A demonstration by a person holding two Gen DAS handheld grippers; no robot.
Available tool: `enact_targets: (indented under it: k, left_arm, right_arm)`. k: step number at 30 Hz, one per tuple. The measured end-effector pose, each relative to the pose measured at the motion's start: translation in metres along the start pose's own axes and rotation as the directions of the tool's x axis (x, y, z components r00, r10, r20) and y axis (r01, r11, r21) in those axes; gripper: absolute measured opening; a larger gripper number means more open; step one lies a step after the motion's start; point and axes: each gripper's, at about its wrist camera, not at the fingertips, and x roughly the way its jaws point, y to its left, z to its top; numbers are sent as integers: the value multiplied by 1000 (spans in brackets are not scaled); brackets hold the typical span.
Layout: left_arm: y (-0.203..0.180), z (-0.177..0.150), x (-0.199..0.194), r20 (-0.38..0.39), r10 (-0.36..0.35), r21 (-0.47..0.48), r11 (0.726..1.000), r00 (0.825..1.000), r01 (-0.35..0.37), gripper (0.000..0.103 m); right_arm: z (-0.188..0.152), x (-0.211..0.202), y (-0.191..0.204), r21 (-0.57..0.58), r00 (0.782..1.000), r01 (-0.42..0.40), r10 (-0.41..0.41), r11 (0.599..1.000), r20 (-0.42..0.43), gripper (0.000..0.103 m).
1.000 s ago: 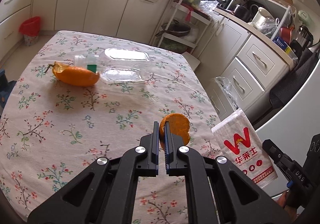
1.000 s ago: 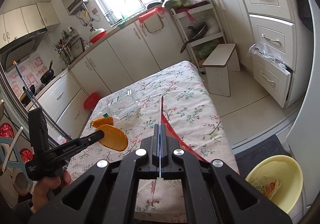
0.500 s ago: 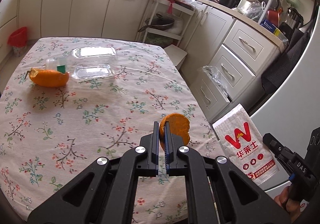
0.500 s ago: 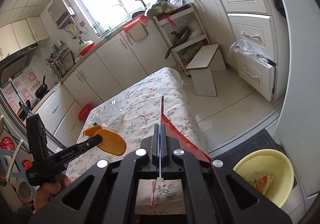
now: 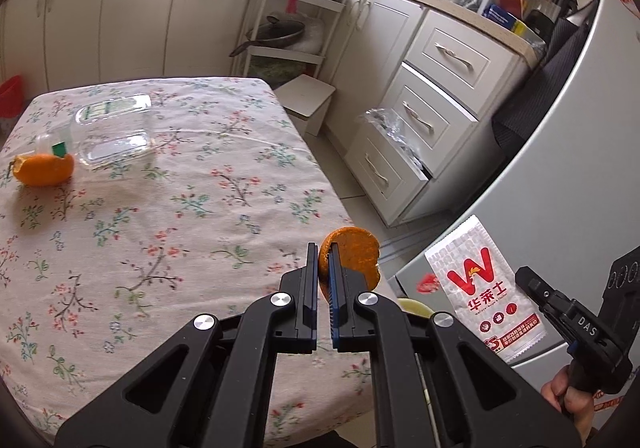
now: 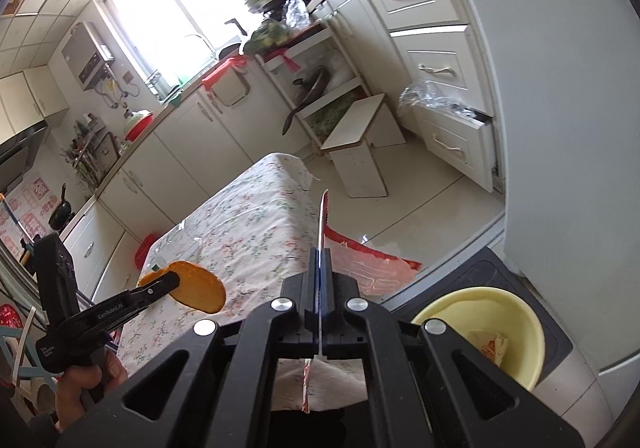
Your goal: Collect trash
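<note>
- The left claw point(image 5: 323, 276) is clamping an orange peel point(image 5: 354, 254), carrying it off the counter point(image 5: 168, 216) edge.
- The right claw point(image 6: 320, 276) is pinching a flat snack wrapper point(image 6: 360, 268), swinging toward the yellow bin point(image 6: 480, 322), which already holds a wrapper.
- Another peel point(image 5: 44, 168) and a clear plastic box point(image 5: 116, 132) are remaining farther back, uncollected.

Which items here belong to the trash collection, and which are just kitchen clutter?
Job:
- orange peel piece in left gripper
- snack wrapper in right gripper
- yellow bin
- orange peel and clear plastic container on table

Lying about:
- white stool
- pan
- red basket
</note>
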Motion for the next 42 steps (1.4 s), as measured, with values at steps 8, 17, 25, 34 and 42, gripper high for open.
enact_targets:
  k: [8, 17, 25, 34, 42]
  left_arm:
    - [-48, -10, 21, -54, -49, 74, 996, 997, 53, 4]
    - [-116, -42, 62, -161, -92, 190, 974, 983, 122, 4]
    - [-149, -69, 100, -298, -84, 251, 954, 951, 163, 18]
    - [-137, -60, 84, -257, -81, 243, 959, 963, 146, 53]
    - [-66, -28, 43, -134, 15, 182, 983, 991, 10, 73]
  right_arm:
    - [-10, -11, -36, 49, 998, 67, -67, 997, -3, 1]
    - [-35, -11, -75, 89, 989, 142, -138, 986, -54, 1]
    - [-59, 8, -114, 169, 967, 205, -172, 964, -188, 1]
    - [-58, 3, -123, 198, 959, 248, -211, 948, -189, 14]
    - [-52, 4, -107, 163, 966, 233, -209, 959, -151, 52]
